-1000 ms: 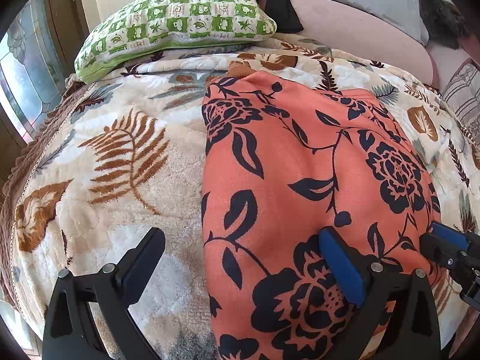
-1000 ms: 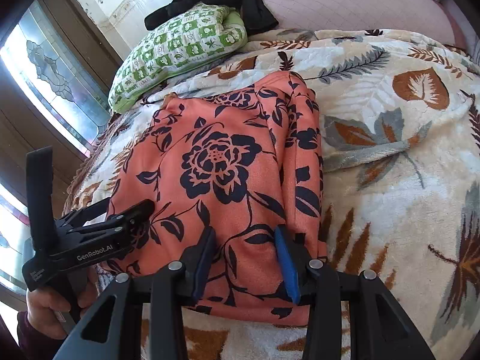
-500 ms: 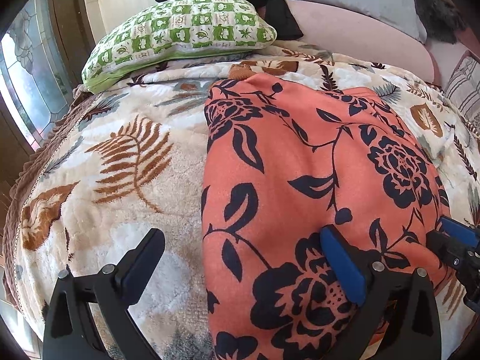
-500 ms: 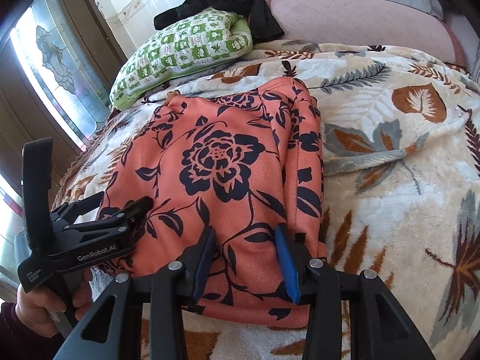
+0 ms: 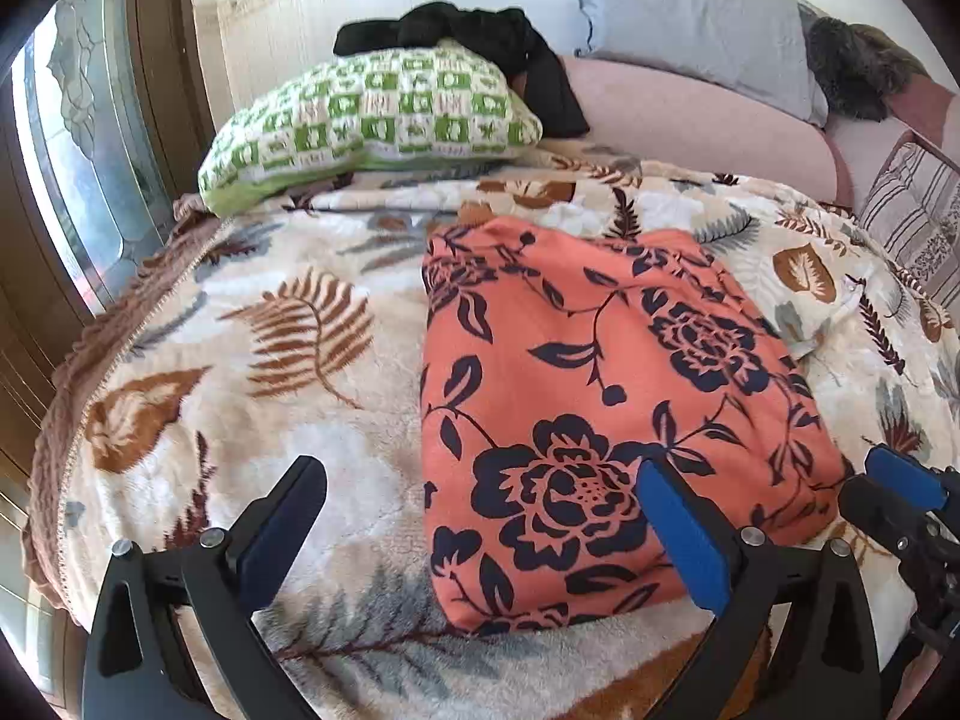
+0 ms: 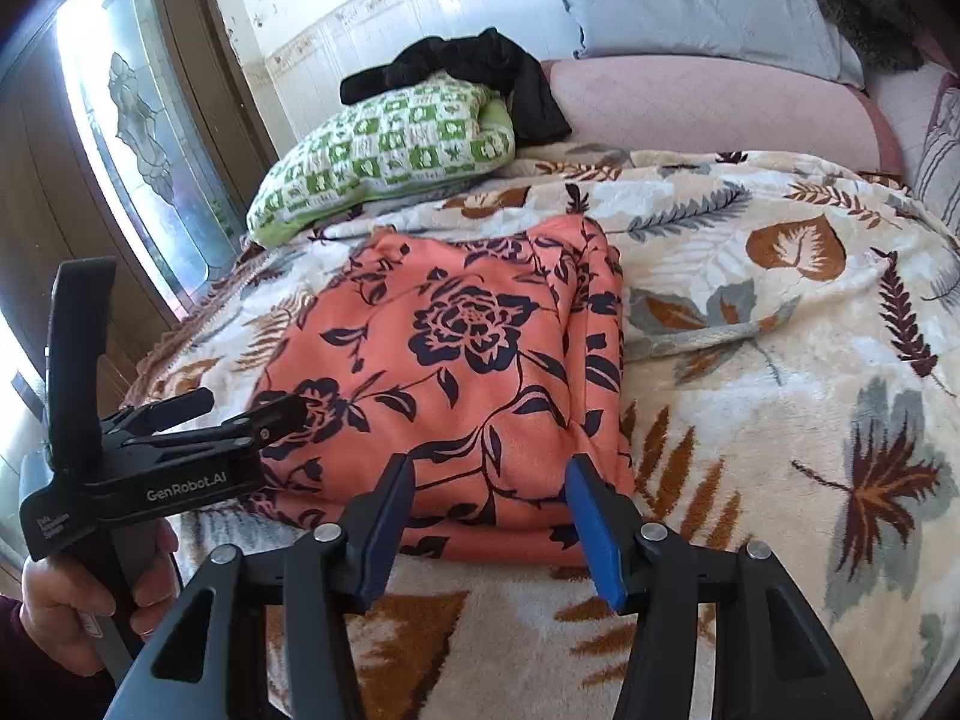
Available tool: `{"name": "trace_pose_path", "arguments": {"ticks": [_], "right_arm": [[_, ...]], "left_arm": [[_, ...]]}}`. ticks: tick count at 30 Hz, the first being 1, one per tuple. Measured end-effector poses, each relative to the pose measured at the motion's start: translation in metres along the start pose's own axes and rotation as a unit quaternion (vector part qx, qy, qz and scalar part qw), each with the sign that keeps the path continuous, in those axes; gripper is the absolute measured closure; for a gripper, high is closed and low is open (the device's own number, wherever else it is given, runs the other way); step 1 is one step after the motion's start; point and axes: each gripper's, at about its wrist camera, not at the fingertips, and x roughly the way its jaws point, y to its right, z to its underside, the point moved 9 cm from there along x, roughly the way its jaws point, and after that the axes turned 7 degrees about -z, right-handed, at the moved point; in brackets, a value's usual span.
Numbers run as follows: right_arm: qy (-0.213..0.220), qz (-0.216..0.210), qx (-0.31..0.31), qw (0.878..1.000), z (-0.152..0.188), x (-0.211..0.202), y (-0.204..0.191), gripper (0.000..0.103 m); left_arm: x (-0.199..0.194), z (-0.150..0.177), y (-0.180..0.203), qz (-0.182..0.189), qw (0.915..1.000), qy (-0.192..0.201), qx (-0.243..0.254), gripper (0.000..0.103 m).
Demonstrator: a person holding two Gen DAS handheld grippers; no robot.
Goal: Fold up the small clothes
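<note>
One folded orange floral garment (image 5: 600, 396) lies flat on the leaf-patterned blanket (image 5: 288, 360), near its front edge. Two grippers hang above that edge: the left gripper (image 5: 480, 516) stands wide apart and empty, one finger over the blanket and one over the cloth; the right gripper (image 6: 489, 516) is opening, nothing pinched between its pads. Behind lie one green checked pillow (image 5: 372, 120), one black garment (image 5: 510, 42) draped over it, and one grey pillow (image 5: 690, 24).

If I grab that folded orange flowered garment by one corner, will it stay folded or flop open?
The orange garment looks thin and soft, so probably floppy. Its stacked layers show loose along one edge, so they'd likely fall open. It should be light.
</note>
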Motion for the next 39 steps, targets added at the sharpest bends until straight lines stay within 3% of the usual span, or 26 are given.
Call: {"name": "trace_pose_path", "arguments": {"ticks": [6, 12, 18, 28, 34, 39], "right_arm": [[0.055, 0.011, -0.004, 0.998, -0.018, -0.059, -0.008, 0.043], [0.094, 0.02, -0.006, 0.995, -0.039, -0.111, -0.02, 0.04], [0.125, 0.032, -0.011, 0.992, -0.057, -0.151, -0.039, 0.038], [0.158, 0.024, -0.011, 0.987, -0.078, -0.177, -0.072, 0.036], [0.173, 0.017, -0.014, 0.985, -0.085, -0.187, -0.081, 0.036], [0.177, 0.02, -0.016, 0.984, -0.087, -0.19, -0.084, 0.036]], "left_arm": [[-0.069, -0.019, -0.018, -0.007, 0.9987, 0.049, -0.008, 0.0], [-0.113, -0.031, -0.031, -0.009, 0.9975, 0.063, -0.03, 0.0], [-0.151, -0.043, -0.035, -0.028, 0.9949, 0.094, -0.022, 0.0], [-0.216, -0.072, -0.043, -0.048, 0.9852, 0.162, -0.029, 0.0], [-0.244, -0.086, -0.052, -0.117, 0.9764, 0.177, -0.041, 0.0], [-0.256, -0.088, -0.043, -0.096, 0.9804, 0.17, -0.023, 0.0]]}}
